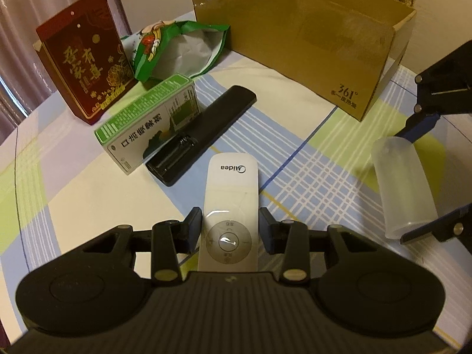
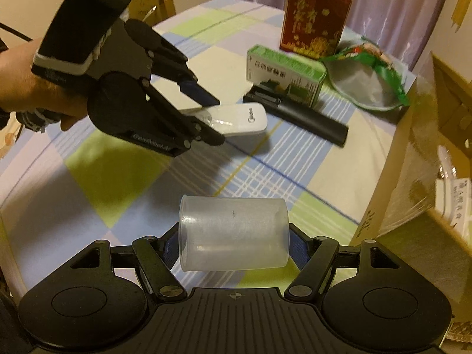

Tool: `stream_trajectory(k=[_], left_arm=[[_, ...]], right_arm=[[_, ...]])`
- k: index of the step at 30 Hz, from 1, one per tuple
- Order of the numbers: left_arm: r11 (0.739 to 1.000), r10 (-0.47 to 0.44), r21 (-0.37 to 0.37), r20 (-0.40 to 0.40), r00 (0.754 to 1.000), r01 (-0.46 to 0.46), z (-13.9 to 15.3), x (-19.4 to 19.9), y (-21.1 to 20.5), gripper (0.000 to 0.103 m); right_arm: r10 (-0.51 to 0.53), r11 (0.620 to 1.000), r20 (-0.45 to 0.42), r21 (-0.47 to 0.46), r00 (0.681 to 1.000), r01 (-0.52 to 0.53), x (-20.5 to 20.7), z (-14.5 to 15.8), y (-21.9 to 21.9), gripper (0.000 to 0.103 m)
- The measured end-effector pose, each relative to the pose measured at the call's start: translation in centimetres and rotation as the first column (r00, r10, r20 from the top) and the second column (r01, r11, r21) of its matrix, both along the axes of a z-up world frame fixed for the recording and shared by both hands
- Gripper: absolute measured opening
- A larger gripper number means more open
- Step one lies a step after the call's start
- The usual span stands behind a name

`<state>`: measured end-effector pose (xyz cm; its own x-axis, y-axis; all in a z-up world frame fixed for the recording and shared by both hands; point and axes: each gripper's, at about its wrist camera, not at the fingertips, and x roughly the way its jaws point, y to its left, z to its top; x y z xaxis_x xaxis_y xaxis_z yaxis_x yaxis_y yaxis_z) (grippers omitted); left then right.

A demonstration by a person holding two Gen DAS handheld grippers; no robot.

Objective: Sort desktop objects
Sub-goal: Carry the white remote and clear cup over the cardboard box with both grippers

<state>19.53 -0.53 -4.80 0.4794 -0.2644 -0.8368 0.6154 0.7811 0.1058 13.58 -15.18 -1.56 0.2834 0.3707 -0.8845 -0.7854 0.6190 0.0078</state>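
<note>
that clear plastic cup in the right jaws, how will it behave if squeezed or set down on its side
The cup looks thin and translucent, so probably light, and it may flex under a hard squeeze. It is held sideways in the right gripper; as a smooth cylinder it would likely roll if laid on the tablecloth that way.

Left gripper [image 1: 230,230] clamped, right gripper [image 2: 234,240] apparently gripping

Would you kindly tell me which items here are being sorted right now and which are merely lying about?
In hand now:
- white remote, in left gripper
- translucent cup, in right gripper
- cardboard box, probably the destination

Lying about:
- black remote
- green carton
- red box
- green bag
</note>
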Motion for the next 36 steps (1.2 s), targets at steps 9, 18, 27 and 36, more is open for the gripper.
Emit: stream_trajectory(k=[9,18,27,36], left_arm=[[0.999,-0.052,0.006,0.064,0.997,0.052,3.6,0.6,-0.2,0.036],[0.991,-0.130,-0.005,0.177,0.975,0.133,9.3,3.2,-2.5,0.036],[0.966,-0.243,-0.025,0.271,0.931,0.259,13.8,5.3,-9.3,0.036],[0.942,-0.310,-0.033,0.290,0.906,0.333,14.4,8.4,-17.1,0.036]], right_arm=[[-0.062,0.994,0.113,0.093,0.992,0.052,0.6,6.3,-0.9,0.071],[-0.179,0.982,0.251,0.113,0.951,0.155,2.2,12.3,-5.8,0.071],[-0.336,0.942,0.275,0.111,0.901,0.318,6.5,13.7,-12.5,0.071],[-0.355,0.935,0.232,0.070,0.905,0.349,11.5,11.0,-16.0,0.071]])
